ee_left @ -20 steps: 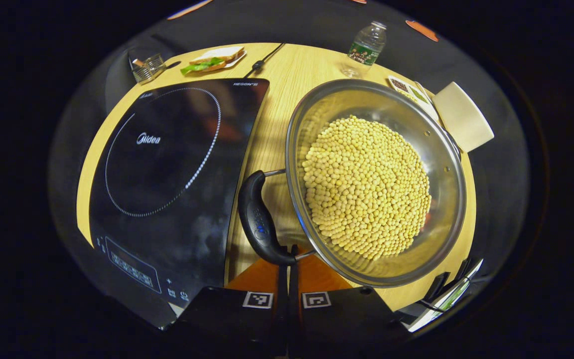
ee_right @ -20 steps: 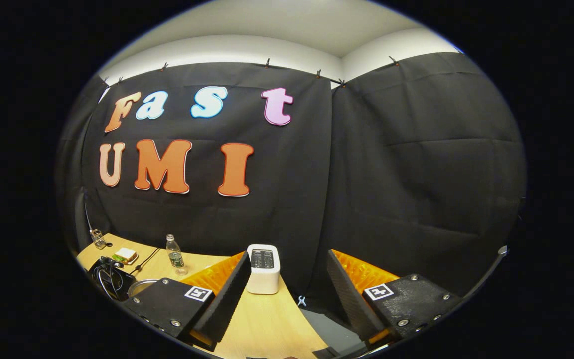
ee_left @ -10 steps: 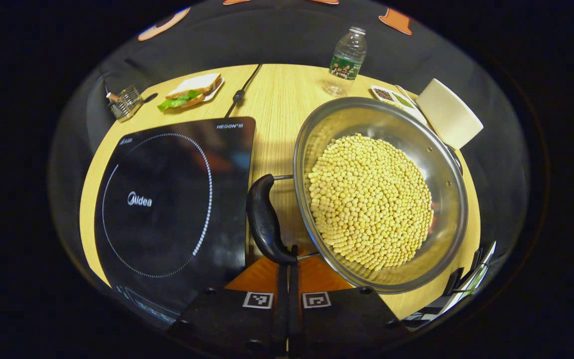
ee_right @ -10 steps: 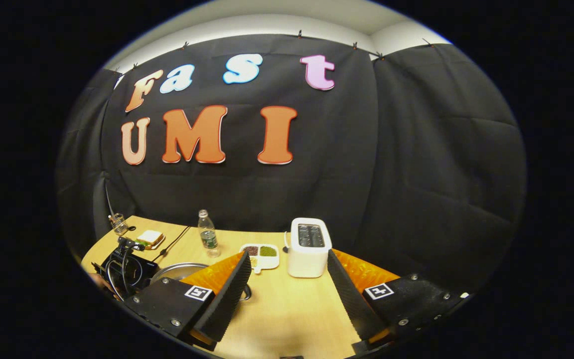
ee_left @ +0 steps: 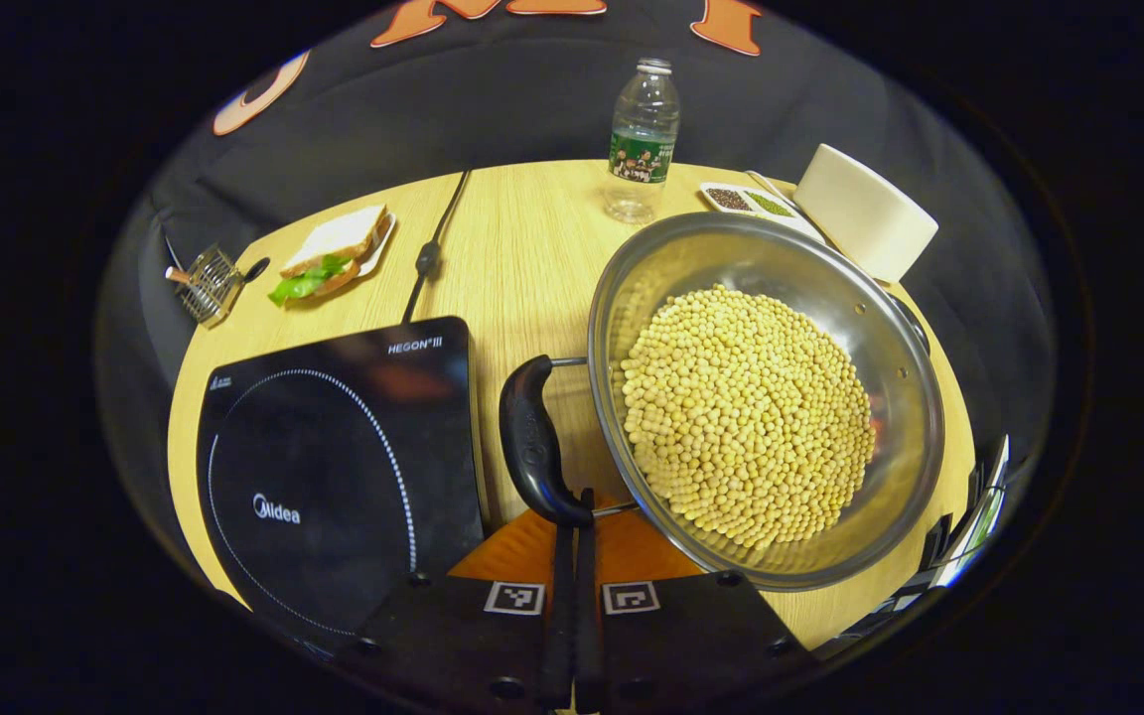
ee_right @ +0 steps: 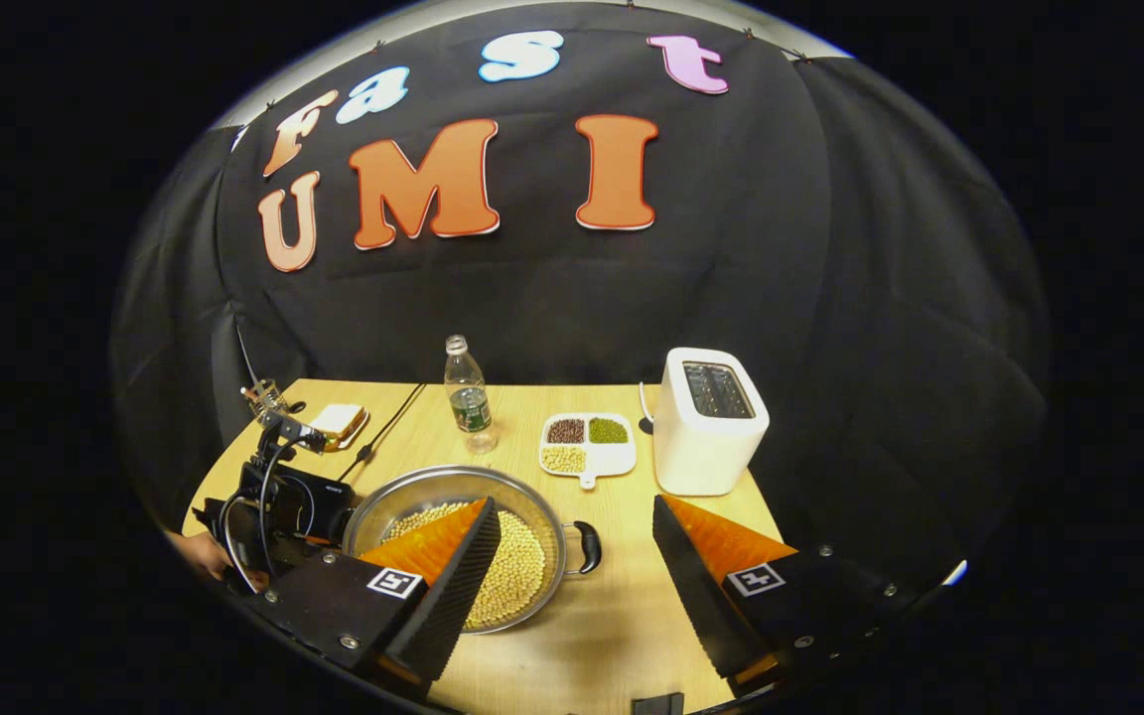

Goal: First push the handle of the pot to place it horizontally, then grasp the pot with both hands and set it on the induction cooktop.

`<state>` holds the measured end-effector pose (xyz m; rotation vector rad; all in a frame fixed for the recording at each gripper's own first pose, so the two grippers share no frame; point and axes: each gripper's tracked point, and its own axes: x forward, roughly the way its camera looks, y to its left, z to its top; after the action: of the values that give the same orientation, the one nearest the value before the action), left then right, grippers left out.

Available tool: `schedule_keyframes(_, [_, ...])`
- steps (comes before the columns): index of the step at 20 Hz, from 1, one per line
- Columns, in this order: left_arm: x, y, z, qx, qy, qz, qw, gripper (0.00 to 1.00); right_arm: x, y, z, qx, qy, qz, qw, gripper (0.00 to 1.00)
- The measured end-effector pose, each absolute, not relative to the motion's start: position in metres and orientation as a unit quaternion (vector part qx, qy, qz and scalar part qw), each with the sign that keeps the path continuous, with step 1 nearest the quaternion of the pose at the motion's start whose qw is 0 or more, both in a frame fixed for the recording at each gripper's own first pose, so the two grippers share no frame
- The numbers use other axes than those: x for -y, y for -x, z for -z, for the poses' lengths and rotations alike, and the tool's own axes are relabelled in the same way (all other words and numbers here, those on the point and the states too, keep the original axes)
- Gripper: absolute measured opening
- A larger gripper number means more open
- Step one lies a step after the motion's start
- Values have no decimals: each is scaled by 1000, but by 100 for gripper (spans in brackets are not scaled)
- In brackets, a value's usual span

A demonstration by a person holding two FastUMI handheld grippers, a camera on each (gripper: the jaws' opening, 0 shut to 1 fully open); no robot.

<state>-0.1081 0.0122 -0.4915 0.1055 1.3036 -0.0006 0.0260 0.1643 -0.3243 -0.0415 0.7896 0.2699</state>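
Note:
A wide steel pot point(ee_left: 701, 253) heaped with soybeans sits on the wooden table, right of the black induction cooktop point(ee_left: 334, 457). Its black left handle point(ee_left: 529, 442) hangs between pot and cooktop. My left gripper point(ee_left: 575, 501) is shut, with nothing between its fingers, and its tip touches the near end of that handle. In the right gripper view, my right gripper point(ee_right: 577, 531) hovers open above the table, over the pot's point(ee_right: 413, 492) right side. The pot's right handle point(ee_right: 587, 546) lies between the spread fingers. The left gripper point(ee_right: 274, 497) and a hand point(ee_right: 200, 556) show left of the pot.
Along the table's far side stand a water bottle point(ee_left: 642, 139), a divided dish of beans point(ee_left: 746, 199) and a white toaster point(ee_left: 865, 209). A sandwich point(ee_left: 329, 258), a wire holder point(ee_left: 205, 283) and the cooktop's cable point(ee_left: 428, 258) lie at the back left.
The right gripper has tilted downward, bringing the table, pot and toaster into its view. The left gripper's view has tipped up, so the cooktop sits lower in it; its tip stays at the handle.

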Motion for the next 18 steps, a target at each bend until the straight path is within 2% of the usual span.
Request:
schedule_keyframes(13, [-15,101,467,-573,-6,11,820,9,-178,-18,391,-471,4,-138,872,96])
schedule_keyframes(18, [-8,100,438,-548,14,11,836,8,-181,-16,415,-493,17,-141,858,96])
